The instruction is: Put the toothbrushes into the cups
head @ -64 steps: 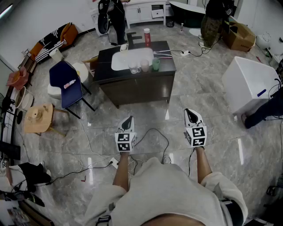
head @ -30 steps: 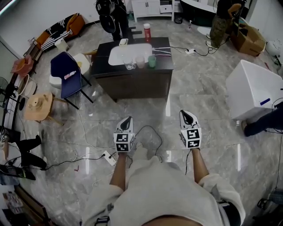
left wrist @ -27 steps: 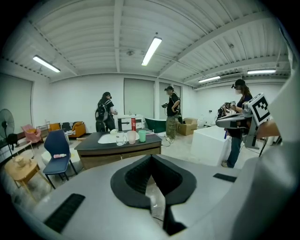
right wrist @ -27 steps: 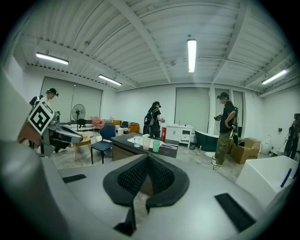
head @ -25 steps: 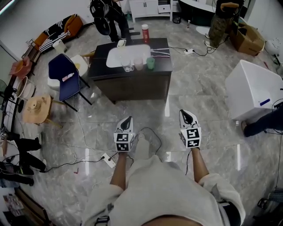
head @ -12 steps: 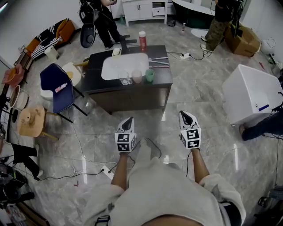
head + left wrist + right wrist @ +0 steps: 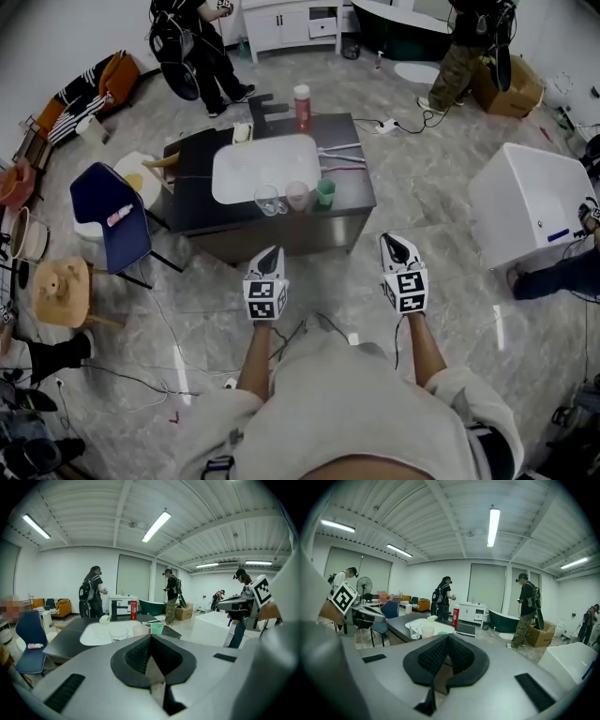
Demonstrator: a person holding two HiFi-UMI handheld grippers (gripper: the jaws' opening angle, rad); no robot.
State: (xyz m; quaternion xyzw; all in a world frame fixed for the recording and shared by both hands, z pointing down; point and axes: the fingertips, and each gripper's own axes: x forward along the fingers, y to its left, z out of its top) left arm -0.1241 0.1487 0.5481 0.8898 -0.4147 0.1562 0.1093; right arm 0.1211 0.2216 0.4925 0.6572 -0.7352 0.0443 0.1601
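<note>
Left tongs (image 7: 270, 253) & right tongs (image 7: 393, 242) shut, empty, near bench (image 7: 352, 201): reach carelessly for toothbrushes (image 7: 339, 154) & you'll tip the front-edge cups (image 7: 297, 195).

Glossy grey marble floor (image 7: 431, 187). Straight ahead of the left gripper (image 7: 271, 255) stands a dark cabinet (image 7: 361, 192) with a white basin (image 7: 253, 169); a blue chair (image 7: 98, 202) sits off to its left. Right of the right gripper (image 7: 392, 242) stands a white box (image 7: 525, 197). Strip lights (image 7: 157, 525) line the white ceiling (image 7: 93, 508).
</note>
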